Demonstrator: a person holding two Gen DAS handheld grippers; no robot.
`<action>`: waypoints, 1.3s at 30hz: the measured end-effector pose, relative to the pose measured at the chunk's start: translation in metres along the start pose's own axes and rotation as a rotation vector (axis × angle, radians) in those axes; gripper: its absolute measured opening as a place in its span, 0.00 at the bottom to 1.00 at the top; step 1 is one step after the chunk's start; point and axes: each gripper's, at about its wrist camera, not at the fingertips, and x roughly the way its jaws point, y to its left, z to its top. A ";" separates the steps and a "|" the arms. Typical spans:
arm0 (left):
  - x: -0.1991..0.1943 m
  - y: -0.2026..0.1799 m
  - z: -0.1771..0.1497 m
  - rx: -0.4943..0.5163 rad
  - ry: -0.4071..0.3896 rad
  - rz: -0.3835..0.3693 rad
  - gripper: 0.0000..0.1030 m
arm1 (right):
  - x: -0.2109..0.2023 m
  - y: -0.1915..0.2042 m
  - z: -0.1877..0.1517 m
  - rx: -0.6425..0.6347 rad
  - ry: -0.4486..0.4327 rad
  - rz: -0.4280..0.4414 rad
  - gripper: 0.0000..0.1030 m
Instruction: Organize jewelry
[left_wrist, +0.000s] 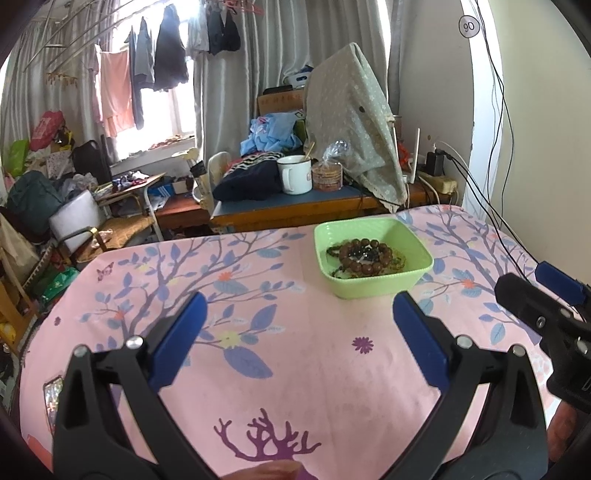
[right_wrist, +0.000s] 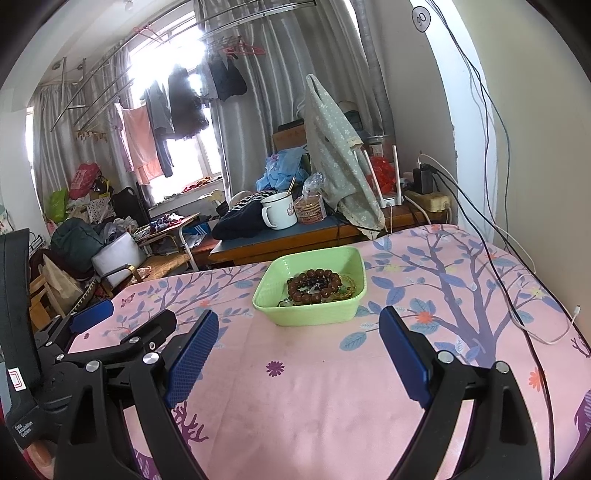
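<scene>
A light green square tray (left_wrist: 373, 286) (right_wrist: 306, 315) stands on the pink floral tablecloth (left_wrist: 295, 369) (right_wrist: 314, 387) near the table's far edge. In it lie a brown wooden bead bracelet (left_wrist: 364, 254) (right_wrist: 314, 286) and darker and greenish bead strings. My left gripper (left_wrist: 299, 314) is open and empty, above the cloth in front of the tray. My right gripper (right_wrist: 299, 328) is open and empty, also in front of the tray. Each gripper shows at the edge of the other's view, the right one (left_wrist: 543, 291) and the left one (right_wrist: 129, 317).
Behind the table stands a desk with a white enamel mug (left_wrist: 294, 174) (right_wrist: 279, 210), a bag of biscuits (left_wrist: 327, 173), clothes and a cloth-covered object (left_wrist: 358, 122). Black cables (right_wrist: 517, 295) and a white cable (right_wrist: 554, 334) run along the table's right side by the wall.
</scene>
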 end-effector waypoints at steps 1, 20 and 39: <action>0.000 0.000 0.000 0.001 -0.001 0.000 0.94 | 0.001 0.000 0.000 -0.001 0.001 0.001 0.60; 0.001 0.000 0.000 0.002 0.003 -0.002 0.94 | 0.002 0.000 0.001 -0.001 0.003 0.001 0.60; 0.004 0.001 -0.010 0.005 0.025 -0.001 0.94 | 0.007 -0.002 -0.006 0.004 0.019 -0.005 0.60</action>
